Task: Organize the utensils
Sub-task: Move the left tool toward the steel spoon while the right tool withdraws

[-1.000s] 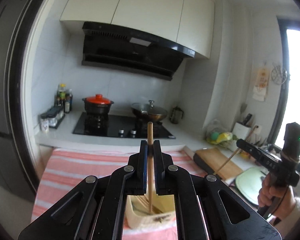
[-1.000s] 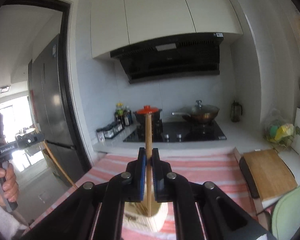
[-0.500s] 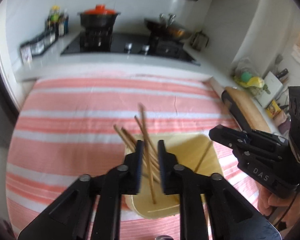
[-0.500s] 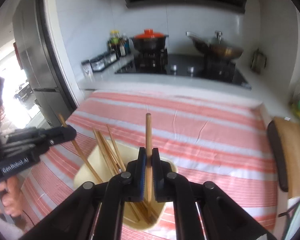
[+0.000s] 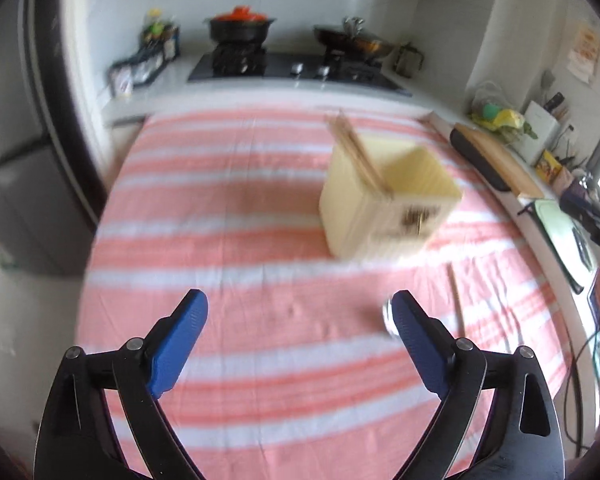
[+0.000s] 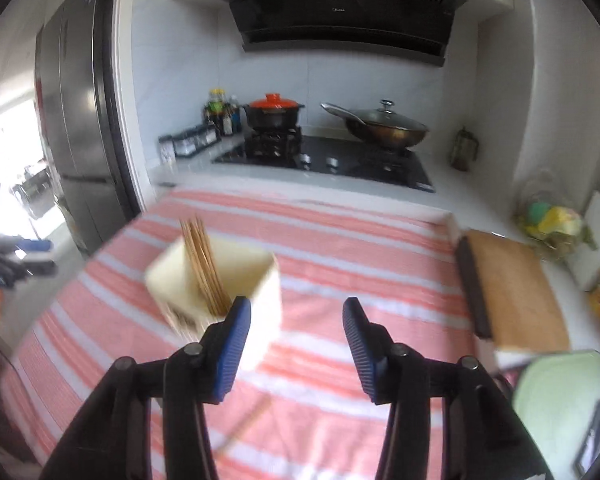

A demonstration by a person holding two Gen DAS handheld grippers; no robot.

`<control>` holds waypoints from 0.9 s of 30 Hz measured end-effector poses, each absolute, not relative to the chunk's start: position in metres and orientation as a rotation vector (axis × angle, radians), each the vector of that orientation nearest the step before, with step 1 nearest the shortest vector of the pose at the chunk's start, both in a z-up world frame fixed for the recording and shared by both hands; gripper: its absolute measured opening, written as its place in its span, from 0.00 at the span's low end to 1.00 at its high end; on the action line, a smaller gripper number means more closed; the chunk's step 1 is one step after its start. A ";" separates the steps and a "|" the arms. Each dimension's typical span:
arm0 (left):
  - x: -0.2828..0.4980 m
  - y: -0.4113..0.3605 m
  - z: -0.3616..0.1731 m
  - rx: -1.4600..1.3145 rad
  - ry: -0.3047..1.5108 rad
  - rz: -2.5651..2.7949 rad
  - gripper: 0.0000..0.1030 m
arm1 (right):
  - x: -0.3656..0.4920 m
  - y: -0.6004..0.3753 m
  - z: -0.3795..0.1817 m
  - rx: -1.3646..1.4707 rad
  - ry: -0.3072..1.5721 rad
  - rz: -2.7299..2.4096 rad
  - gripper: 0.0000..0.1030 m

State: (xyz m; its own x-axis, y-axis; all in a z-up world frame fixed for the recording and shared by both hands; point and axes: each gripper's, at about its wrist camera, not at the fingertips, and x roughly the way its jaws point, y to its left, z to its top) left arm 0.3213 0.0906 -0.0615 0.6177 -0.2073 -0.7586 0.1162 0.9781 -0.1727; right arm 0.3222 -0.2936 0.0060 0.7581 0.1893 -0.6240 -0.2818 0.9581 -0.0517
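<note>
- Left wrist view: cream holder [image 5: 388, 204] stands on striped table [image 5: 228, 240], chopsticks [image 5: 358, 152] leaning inside.
- One loose chopstick [image 5: 456, 300] plus a metal utensil [image 5: 387, 316] left on the cloth.
- Left gripper [image 5: 300, 308] and right gripper [image 6: 296, 320]: jaws opening, nothing between them.

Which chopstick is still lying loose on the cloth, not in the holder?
The single chopstick lying flat on the striped cloth, in front of the cream holder. The other chopsticks stand leaning inside it.
</note>
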 end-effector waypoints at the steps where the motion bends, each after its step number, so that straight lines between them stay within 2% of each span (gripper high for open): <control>1: 0.312 0.088 -0.076 -0.133 0.891 -0.169 0.91 | 0.309 -0.299 -0.009 -0.123 0.675 0.232 0.47; 5: 0.278 0.063 -0.127 -0.167 0.890 -0.094 0.91 | 0.261 -0.314 -0.072 0.009 0.703 0.172 0.47; 11: 0.261 0.029 -0.148 -0.075 0.835 -0.035 0.91 | 0.232 -0.315 -0.144 0.034 0.758 0.066 0.47; 20: 0.259 0.020 -0.153 -0.049 0.816 -0.013 0.91 | 0.220 -0.304 -0.165 -0.032 0.762 0.061 0.47; 27: 0.259 0.027 -0.176 -0.115 0.863 -0.002 0.91 | 0.222 -0.307 -0.168 -0.029 0.773 0.033 0.47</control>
